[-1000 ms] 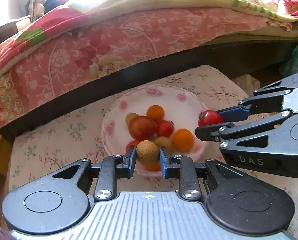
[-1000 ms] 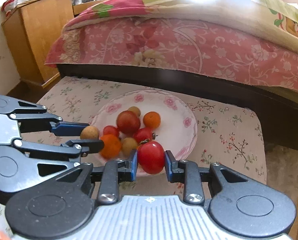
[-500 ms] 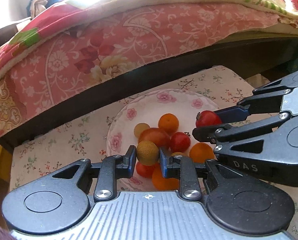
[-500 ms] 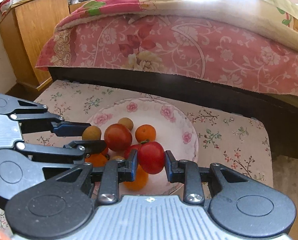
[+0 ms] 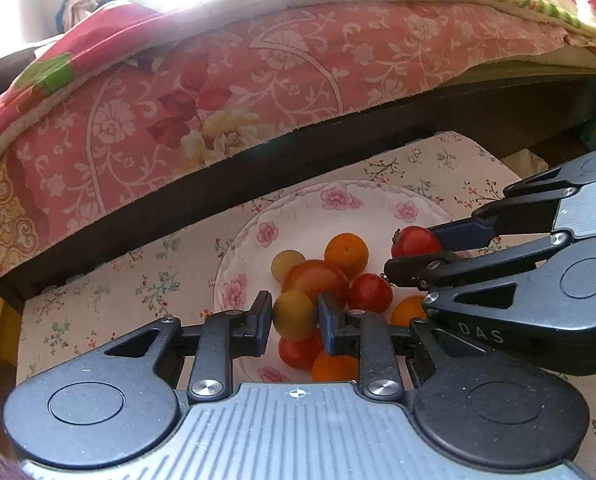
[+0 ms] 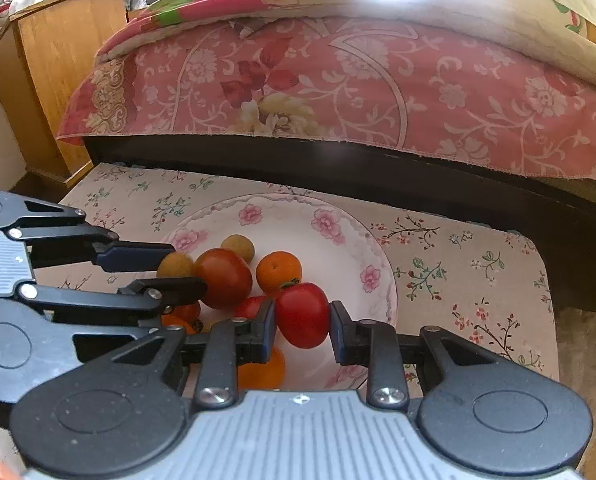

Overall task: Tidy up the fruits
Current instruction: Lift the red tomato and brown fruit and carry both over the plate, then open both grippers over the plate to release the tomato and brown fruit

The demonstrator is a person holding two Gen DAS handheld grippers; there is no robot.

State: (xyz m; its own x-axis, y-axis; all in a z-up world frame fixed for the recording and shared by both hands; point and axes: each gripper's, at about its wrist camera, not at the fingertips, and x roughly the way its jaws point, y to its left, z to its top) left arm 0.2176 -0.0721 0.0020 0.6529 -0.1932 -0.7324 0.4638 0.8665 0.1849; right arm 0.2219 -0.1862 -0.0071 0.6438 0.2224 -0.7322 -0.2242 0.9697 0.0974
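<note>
Beside the bed (image 5: 258, 80), over the plate (image 5: 298, 208) mid-surface, each hand-held gripper pinches fruit for adding: left (image 5: 294, 316) a longan (image 5: 294, 314), right (image 6: 303, 316) a tomato (image 6: 303, 314).

A white plate (image 6: 372, 264) with pink roses holds red and orange fruit on a cream cloth (image 6: 458, 256) sprigged with small flowers, beside a pink floral bedspread (image 6: 378, 92); a tan-brown fruit (image 5: 294, 314) and a red tomato (image 6: 303, 315) sit between blue pads
</note>
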